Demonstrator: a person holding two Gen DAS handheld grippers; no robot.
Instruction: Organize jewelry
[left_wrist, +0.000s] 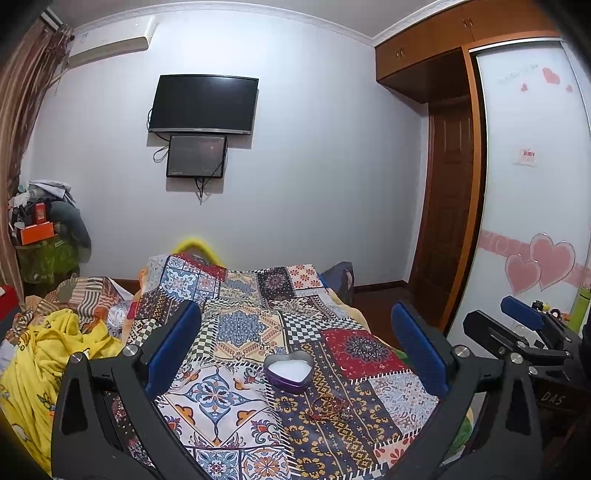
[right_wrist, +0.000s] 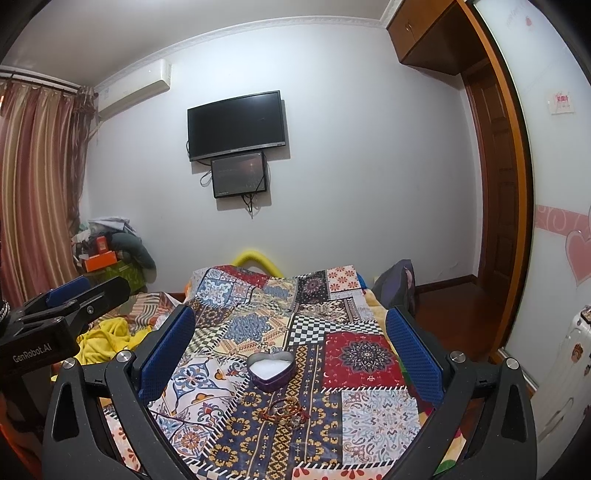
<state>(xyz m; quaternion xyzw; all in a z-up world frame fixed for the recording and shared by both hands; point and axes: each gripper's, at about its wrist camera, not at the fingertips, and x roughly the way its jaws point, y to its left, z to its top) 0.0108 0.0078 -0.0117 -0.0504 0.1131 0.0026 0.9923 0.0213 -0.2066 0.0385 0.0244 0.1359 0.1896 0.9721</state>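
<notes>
In the left wrist view our left gripper (left_wrist: 295, 347) is spread wide and empty above the bracelets (left_wrist: 330, 407) lying just before the heart-shaped tin (left_wrist: 289, 372), and in the right wrist view our right gripper (right_wrist: 290, 352) is equally released, so we should descend slowly on one bracelet only.

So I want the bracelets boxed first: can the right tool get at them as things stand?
Probably yes. The right tool is open and holds nothing, and the bracelets lie bare on the patchwork bedspread just ahead, between its fingers. The heart-shaped tin sits beyond them, not in the way.

Both views share bed (left_wrist: 258, 332) — side-by-side.
</notes>
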